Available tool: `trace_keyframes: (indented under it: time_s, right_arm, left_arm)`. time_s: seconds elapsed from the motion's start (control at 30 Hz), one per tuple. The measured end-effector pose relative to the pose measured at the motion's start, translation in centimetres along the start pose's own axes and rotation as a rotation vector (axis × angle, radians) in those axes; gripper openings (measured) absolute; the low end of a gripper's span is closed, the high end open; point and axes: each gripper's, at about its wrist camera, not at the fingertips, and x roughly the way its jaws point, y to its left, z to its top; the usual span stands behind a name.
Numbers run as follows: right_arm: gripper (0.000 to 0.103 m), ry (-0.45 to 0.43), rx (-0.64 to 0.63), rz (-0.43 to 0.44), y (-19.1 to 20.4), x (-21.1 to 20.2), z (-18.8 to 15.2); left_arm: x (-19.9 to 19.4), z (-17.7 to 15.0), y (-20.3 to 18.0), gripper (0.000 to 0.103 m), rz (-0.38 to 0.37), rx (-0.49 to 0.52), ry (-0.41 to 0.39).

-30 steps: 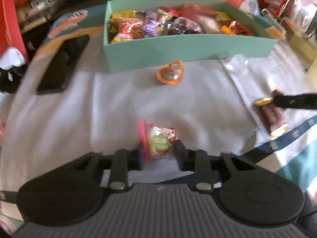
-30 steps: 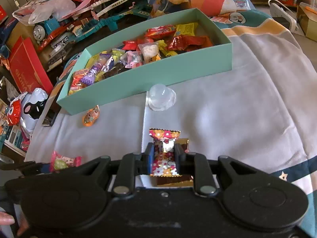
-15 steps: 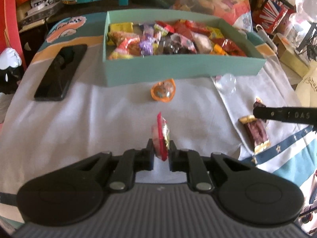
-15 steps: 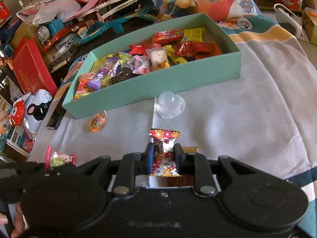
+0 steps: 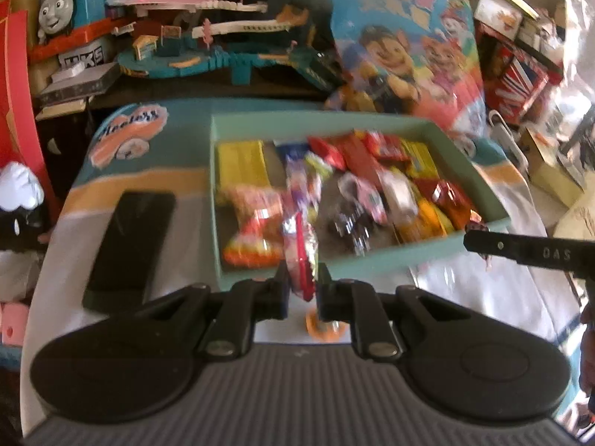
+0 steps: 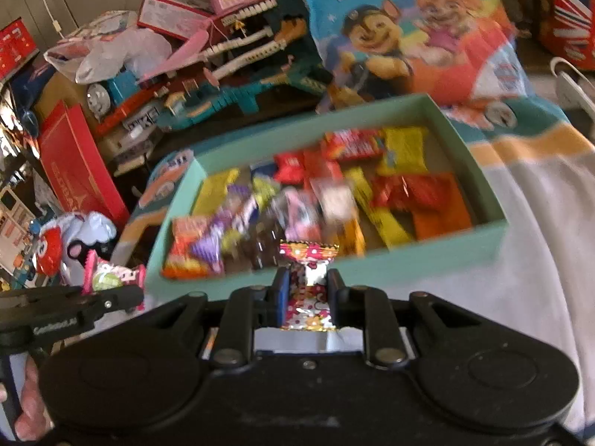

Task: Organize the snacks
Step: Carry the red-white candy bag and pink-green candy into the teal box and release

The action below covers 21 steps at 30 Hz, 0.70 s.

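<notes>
At lower centre of each wrist view a wrapped sweet is pinched: the pink candy [image 5: 299, 260] in the left gripper [image 5: 302, 291], the patterned candy [image 6: 306, 290] in the right gripper [image 6: 305, 293]. Both should clear the teal box [image 6: 427, 249] wall, then release over gaps among its snacks.

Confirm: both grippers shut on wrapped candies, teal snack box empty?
Not empty. Both wrist views show the teal box packed with wrapped snacks. The rest holds: left gripper pinches a pink-edged candy, right gripper a red patterned candy.
</notes>
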Motion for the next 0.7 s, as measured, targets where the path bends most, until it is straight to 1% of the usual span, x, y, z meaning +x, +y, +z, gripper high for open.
trace_keyframes:
  time_s: [0.17, 0.33, 0.57, 0.63, 0.67, 0.7]
  right_arm:
    - [0.021, -0.023, -0.007, 0.012, 0.3, 2.3, 3.8]
    - [0.021, -0.046, 0.020, -0.011, -0.9, 4.6, 7.4]
    - [0.021, -0.049, 0.070, -0.033, -3.6, 8.1, 11.1]
    - [0.024, -0.048, 0.082, -0.031, -3.9, 8.9, 11.4]
    - [0.028, -0.047, 0.090, -0.027, -4.1, 9.4, 11.7]
    - [0.043, -0.049, 0.101, -0.024, -4.3, 9.8, 12.0]
  left_arm:
    - [2.9, 4.2, 0.9, 0.013, 0.009, -0.015, -0.002]
    - [6.3, 8.0, 1.4, 0.013, 0.009, -0.017, 0.006]
    - [10.8, 11.1, 1.1, 0.013, 0.015, -0.011, 0.024]
    - [11.8, 11.8, 1.0, 0.014, 0.027, -0.008, 0.022]
    - [12.3, 12.2, 0.9, 0.021, 0.044, -0.010, 0.019]
    - [12.7, 12.4, 0.9, 0.045, 0.060, -0.013, 0.018]
